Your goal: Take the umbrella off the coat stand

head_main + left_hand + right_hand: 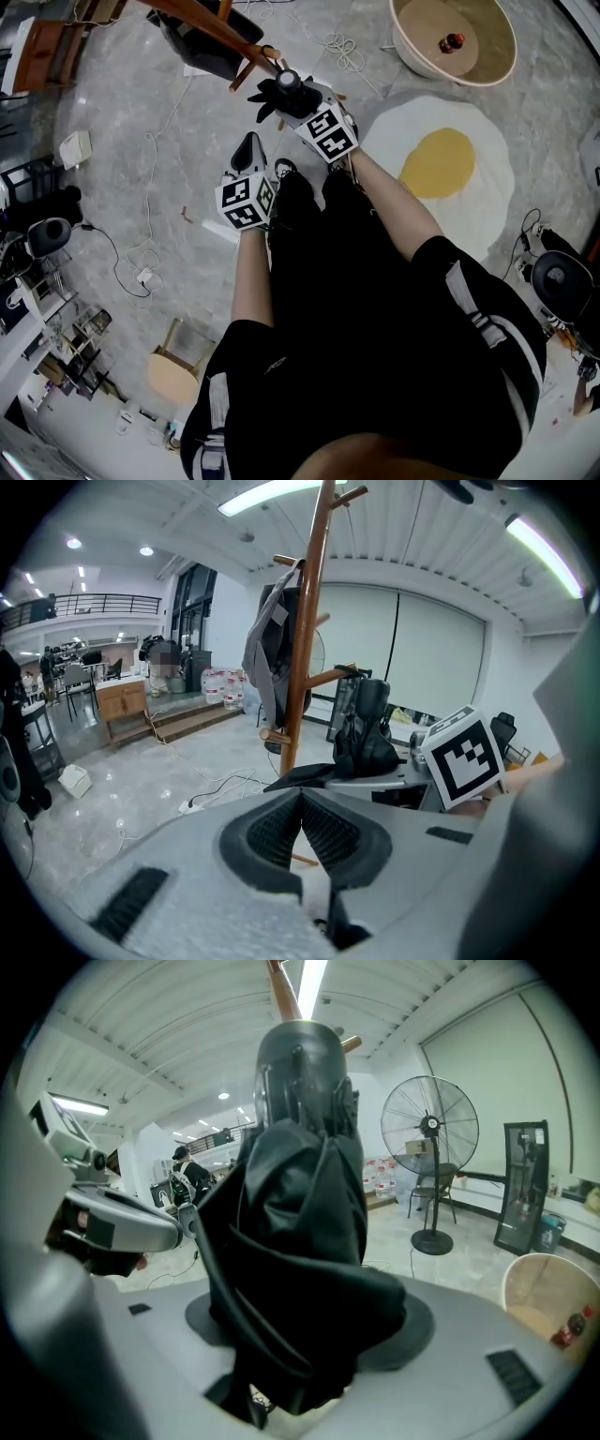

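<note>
Black clothing on the person point(375, 356) fills the near part of the head view, with both forearms reaching out over a grey, marbled, glossy floor point(141, 169). On the left, the left gripper point(301, 794) has its ribbed pads pressed together at the tips with nothing between them. Farther out and to the right, the right gripper point(292, 97) is clamped on the folded black umbrella point(300, 1194), whose fabric bulges out between and above the jaws. That umbrella sits just beside the wooden coat stand point(305, 630), close to one of its pegs. Whether it touches the peg cannot be told. A grey garment point(267, 649) hangs on the stand's far left side. Loose cables point(150, 159) trail across the floor to the left. To the right lies a rug shaped like a fried egg point(469, 216), and beyond it a round cream tub point(405, 52) holding a small red thing point(453, 42). A small wooden stool point(173, 375) stands near left. The room is large and bright, with a white ribbed ceiling and long light strips point(272, 494). Pale blinds point(422, 658) cover the far wall, a pedestal fan point(429, 1138) stands at the right, and a wooden cabinet point(122, 700) stands far left.
</note>
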Available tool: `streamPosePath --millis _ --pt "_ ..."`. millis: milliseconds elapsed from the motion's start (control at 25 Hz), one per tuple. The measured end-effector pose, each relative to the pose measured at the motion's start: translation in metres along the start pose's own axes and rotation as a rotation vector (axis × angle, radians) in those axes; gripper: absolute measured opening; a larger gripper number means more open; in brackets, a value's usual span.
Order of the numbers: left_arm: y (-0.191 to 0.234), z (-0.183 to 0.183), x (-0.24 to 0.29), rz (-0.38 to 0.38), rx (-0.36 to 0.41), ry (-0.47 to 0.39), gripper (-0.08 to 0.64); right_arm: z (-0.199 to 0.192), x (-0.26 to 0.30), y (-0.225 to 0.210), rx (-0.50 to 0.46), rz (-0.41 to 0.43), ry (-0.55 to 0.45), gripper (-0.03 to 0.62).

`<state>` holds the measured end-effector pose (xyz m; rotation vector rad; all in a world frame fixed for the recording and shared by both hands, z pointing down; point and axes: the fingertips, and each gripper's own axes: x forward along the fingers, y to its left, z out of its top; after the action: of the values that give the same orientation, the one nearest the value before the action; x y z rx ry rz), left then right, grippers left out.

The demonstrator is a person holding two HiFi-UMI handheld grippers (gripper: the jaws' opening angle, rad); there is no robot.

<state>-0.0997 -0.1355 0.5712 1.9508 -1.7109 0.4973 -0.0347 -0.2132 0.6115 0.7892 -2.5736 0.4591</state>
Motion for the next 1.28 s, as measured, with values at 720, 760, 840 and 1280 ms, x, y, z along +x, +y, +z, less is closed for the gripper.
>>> streamPosePath --millis 720,760,840,1280 --pt "-0.007 -0.003 -0.002 -0.012 0.003 -0.006 0.002 0.003 -0.019 -0.004 0.026 -0.022 -0.023 0.284" --pt "-0.008 -0.002 -0.002 -0.013 0.003 -0.006 0.002 0.004 -0.021 -0.005 0.03 -0.023 -0.026 0.284" --pt "-0.01 -0.002 -0.002 -0.014 0.004 -0.007 0.001 0.004 -0.025 -0.008 0.033 -0.031 -0.031 0.284" --pt "0.003 -0.007 -0.008 0.015 -0.007 0.01 0.001 0.005 -0.046 0.006 0.014 -0.01 -0.037 0.284"
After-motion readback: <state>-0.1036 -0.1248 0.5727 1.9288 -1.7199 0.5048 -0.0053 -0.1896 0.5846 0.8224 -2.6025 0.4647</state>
